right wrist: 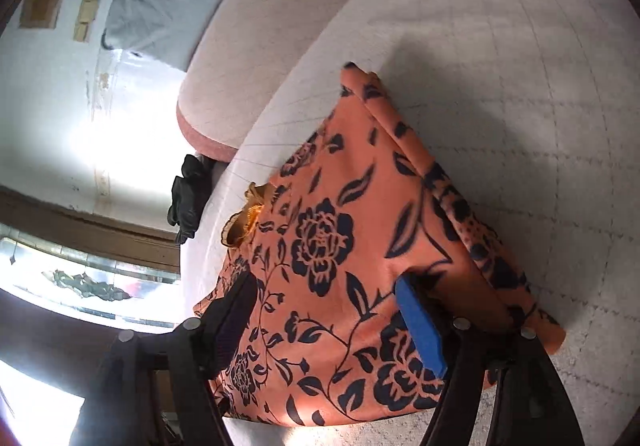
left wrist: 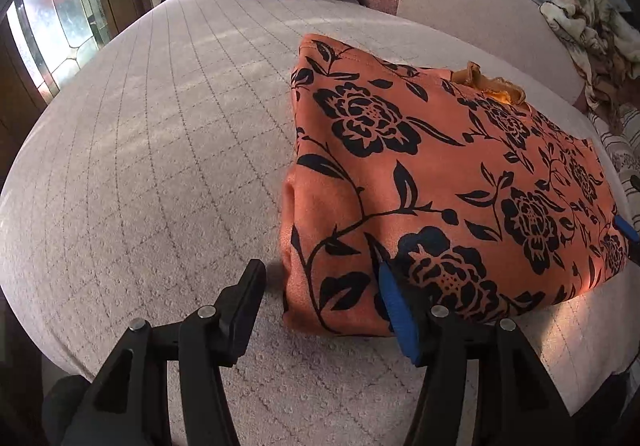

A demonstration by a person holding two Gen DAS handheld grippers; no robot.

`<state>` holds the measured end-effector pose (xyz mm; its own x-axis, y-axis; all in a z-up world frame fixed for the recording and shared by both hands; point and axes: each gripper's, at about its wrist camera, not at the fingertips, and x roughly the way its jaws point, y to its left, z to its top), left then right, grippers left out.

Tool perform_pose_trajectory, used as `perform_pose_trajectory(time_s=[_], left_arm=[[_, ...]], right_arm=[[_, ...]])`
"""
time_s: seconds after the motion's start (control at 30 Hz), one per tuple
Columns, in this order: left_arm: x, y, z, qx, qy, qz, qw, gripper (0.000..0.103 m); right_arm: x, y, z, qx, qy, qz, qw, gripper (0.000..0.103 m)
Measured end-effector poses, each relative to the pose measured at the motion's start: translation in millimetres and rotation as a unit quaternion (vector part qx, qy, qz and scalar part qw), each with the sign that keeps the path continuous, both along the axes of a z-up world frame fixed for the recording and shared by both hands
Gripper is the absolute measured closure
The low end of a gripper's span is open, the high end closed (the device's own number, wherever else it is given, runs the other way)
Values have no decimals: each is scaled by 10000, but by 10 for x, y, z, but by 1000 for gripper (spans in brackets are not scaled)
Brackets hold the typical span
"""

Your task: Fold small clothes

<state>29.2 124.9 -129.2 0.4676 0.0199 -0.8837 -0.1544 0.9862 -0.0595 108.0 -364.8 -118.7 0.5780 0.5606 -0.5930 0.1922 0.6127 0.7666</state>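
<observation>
1. Garment lies folded on the bed, near its right edge.
2. My left tongs gape empty at its near corner, ready to pinch or smooth.
3. My right tongs spread wide over the cloth, gripping nothing, probably pressing the fold flat.

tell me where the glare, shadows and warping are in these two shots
Left wrist view: sun stripes fall across the pale quilted bed cover, a warm patch lights the near right corner, and fisheye warping bows the quilt lines. Right wrist view: the white wall is blown out, and a soft shadow lies beside the orange black-flowered folded garment.
</observation>
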Motion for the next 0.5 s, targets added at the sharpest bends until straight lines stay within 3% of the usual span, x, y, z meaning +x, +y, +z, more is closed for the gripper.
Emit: perform_pose_trajectory(time_s=[0.2,0.27,0.37,0.5], left_arm=[[86,-8,-85,123,10,-107,9999,36],[86,3,-107,204,-14,-127,9997,33],[104,1,-124,215,24,-110,9997,29],[98,28,-106,123,88,-48,9999,29]], right_arm=[[457,40,-19,49,602,218,9979,27],[710,11,-46,-246,732,161,9969,27],[1137,-132,-289,-134,1103,72,9938,27],[1421,-251,-54,-535,857,-279,9945,26]])
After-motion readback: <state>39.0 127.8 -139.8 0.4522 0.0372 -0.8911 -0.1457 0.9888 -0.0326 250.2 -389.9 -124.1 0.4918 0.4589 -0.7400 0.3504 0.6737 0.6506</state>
